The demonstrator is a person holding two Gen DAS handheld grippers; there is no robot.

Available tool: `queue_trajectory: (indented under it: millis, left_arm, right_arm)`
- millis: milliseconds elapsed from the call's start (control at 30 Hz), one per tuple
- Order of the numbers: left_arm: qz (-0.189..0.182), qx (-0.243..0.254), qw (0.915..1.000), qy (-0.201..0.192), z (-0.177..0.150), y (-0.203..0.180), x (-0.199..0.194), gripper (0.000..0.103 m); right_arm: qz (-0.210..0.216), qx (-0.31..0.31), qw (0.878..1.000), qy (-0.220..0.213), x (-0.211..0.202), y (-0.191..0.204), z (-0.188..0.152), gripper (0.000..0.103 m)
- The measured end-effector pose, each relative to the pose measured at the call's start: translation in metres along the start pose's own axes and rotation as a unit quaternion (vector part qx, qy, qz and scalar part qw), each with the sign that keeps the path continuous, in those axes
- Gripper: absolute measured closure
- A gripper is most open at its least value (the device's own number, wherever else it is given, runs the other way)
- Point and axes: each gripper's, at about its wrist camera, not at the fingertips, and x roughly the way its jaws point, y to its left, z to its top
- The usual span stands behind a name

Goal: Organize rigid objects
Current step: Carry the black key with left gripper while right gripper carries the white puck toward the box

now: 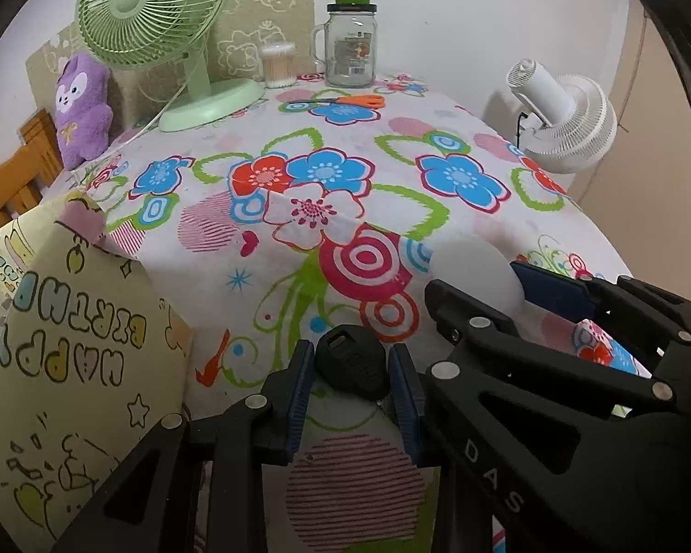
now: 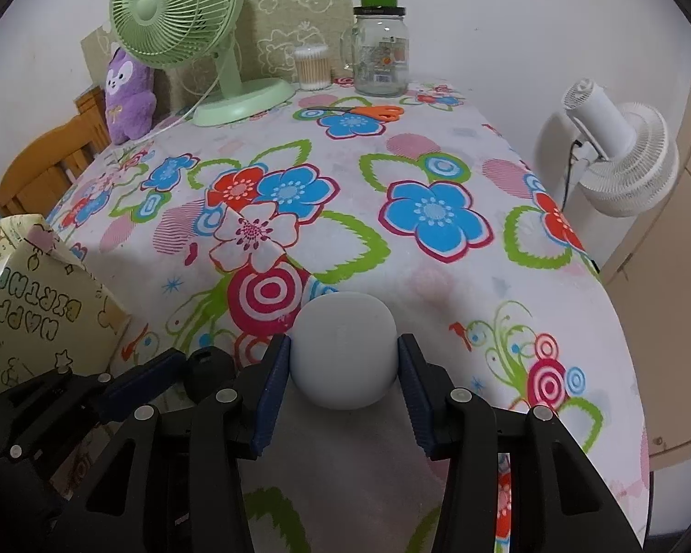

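left gripper [image 1: 351, 387]: your jaws sit narrowly apart with the black key fob [image 1: 352, 361] between the blue pads, apparently clamped; it sits at the near edge of the surface [image 1: 437, 170].
right gripper [image 2: 344, 385]: jaws wider, closed against both sides of the white rounded case [image 2: 344, 350], also at the near edge, just right of the fob.
gift bag [image 1: 69, 368]: stands open at near left, likely the drop target, though the task line doesn't say.
progress: early-to-mid by my read. Both items are gripped, neither is placed. Orange-handled scissors [image 1: 345, 101] at the far side are untouched.
remaining: you have to deposit both items, then maybe fetch the scissors.
writing: bag reads "HAPPY BIRTHD…", upside down from your view; "DAS" on the right gripper body; glass jar [image 1: 349, 46] label unreadable.
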Motion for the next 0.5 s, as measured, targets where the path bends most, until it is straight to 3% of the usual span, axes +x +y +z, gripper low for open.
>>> queue_trajectory:
  millis: [500]
  left_arm:
    - [-0.012,0.012,0.9997,-0.019,-0.013,-0.007,-0.028,0.069]
  right_arm:
    - [-0.013,0.014,1.000,-0.016,-0.034,0.001,-0.017,0.053]
